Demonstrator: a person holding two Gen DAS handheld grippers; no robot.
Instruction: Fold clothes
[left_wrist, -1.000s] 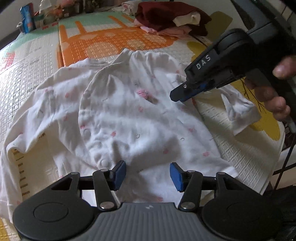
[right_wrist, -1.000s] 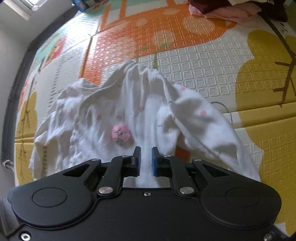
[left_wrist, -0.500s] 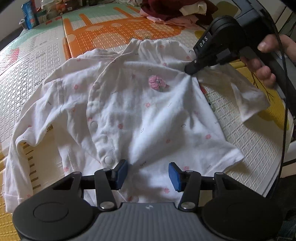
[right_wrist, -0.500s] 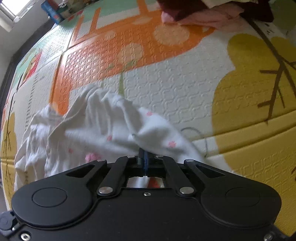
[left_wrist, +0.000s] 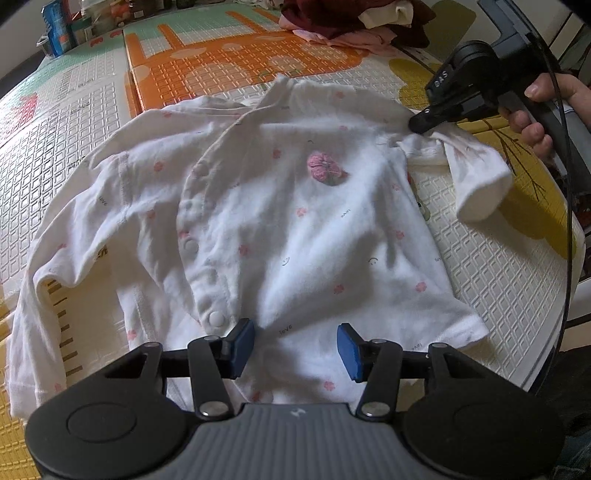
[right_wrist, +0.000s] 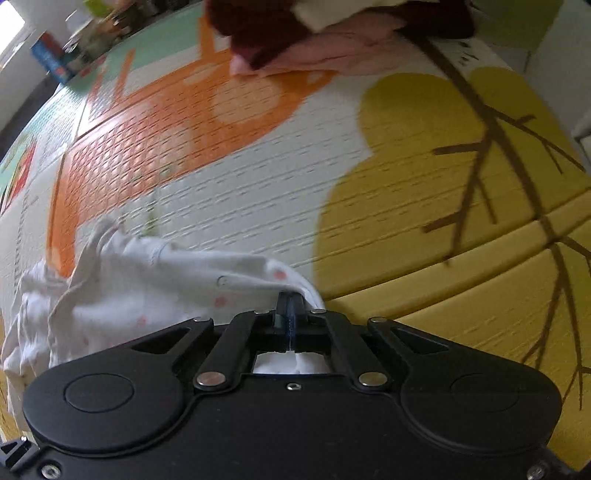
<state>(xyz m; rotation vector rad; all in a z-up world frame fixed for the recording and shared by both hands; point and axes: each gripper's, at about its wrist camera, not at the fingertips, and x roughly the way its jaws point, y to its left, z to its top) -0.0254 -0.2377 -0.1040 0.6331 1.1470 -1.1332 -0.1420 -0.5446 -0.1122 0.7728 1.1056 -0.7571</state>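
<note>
Left gripper (left_wrist: 295, 345) fingers wide over white baby top (left_wrist: 280, 221) hem. Right gripper (right_wrist: 290, 314) fingers clamped on its shoulder seam, probably; view blurred.

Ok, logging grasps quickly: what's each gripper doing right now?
Left gripper: open, holding nothing, over the hem of the white pink-flowered baby shirt.
Right gripper: shut on the shirt's fabric near its shoulder.

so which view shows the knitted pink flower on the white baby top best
The left wrist view: the knitted pink flower sits in plain sight on the chest of the white baby top. The right wrist view shows only bunched fabric, no flower.
</note>
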